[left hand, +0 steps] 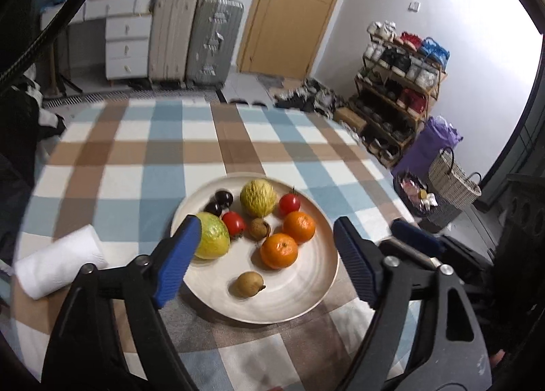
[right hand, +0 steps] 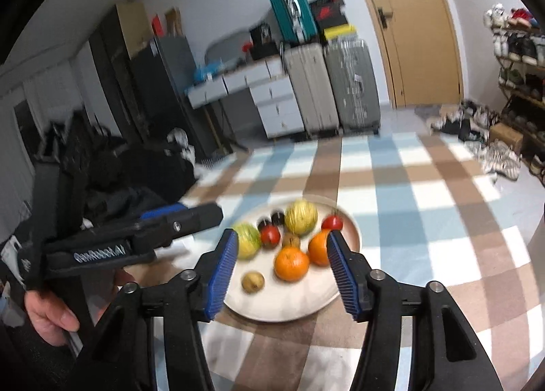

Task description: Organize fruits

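A pale round plate (left hand: 306,302) (right hand: 282,309) on the checked tablecloth holds two oranges (left hand: 278,250) (right hand: 292,263), two yellow-green melons (left hand: 258,197) (right hand: 301,216), two red tomatoes (left hand: 290,204) (right hand: 270,236), two dark plums (left hand: 223,198), a brown longan-like fruit (left hand: 259,228) and a small brown pear-like fruit (left hand: 246,284) (right hand: 253,281). My left gripper (left hand: 265,261) hovers open above the plate's near half, nothing between its fingers. My right gripper (right hand: 281,271) is open too, over the plate's near edge. In the right wrist view the left gripper's body (right hand: 136,237) is held in a hand at the left.
A white rolled cloth (left hand: 59,266) lies left of the plate on the checked tablecloth (left hand: 136,166). Beyond the table stand suitcases (left hand: 194,40), a drawer unit (left hand: 127,45), a wooden door (left hand: 293,6), a shoe rack (left hand: 398,84) and baskets (left hand: 449,180).
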The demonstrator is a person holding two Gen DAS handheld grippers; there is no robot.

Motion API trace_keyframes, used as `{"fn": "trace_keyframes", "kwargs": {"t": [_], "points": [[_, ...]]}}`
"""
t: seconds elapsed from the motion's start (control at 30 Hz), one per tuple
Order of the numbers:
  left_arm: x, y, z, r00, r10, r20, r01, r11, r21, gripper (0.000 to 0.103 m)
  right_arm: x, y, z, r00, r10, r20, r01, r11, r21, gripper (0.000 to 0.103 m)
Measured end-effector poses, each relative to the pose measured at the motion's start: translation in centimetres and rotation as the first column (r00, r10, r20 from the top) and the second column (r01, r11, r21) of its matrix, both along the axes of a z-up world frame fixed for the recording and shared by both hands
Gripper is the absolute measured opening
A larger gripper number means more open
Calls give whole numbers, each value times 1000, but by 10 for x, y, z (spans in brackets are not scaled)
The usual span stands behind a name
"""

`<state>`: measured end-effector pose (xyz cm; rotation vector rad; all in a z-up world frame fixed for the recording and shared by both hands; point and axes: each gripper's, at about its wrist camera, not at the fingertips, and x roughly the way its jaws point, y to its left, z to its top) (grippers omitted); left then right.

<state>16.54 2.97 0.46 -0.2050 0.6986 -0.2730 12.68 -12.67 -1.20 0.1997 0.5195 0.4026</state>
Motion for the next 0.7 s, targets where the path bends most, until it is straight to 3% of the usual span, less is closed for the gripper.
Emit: {"fn": "trace_keyframes", "kwargs": {"t": [0.2,0.27,0.33,0.7], "points": [[-40,0,40,989,41,144,-40,999,-5,91,-45,-15,48,978,-35,206,25,998,51,87],[-55,0,51,978,67,196,-67,998,-7,102,-60,-16,61,960,-51,274,37,998,56,93],[-70,3,62,965,91,247,-92,996,-7,102,-76,-17,72,936,-68,345,53,997,51,98],[-144,14,104,911,141,387,-160,987,17,102,-132,-10,100,857,-94,506,117,993,-14,103]]}}
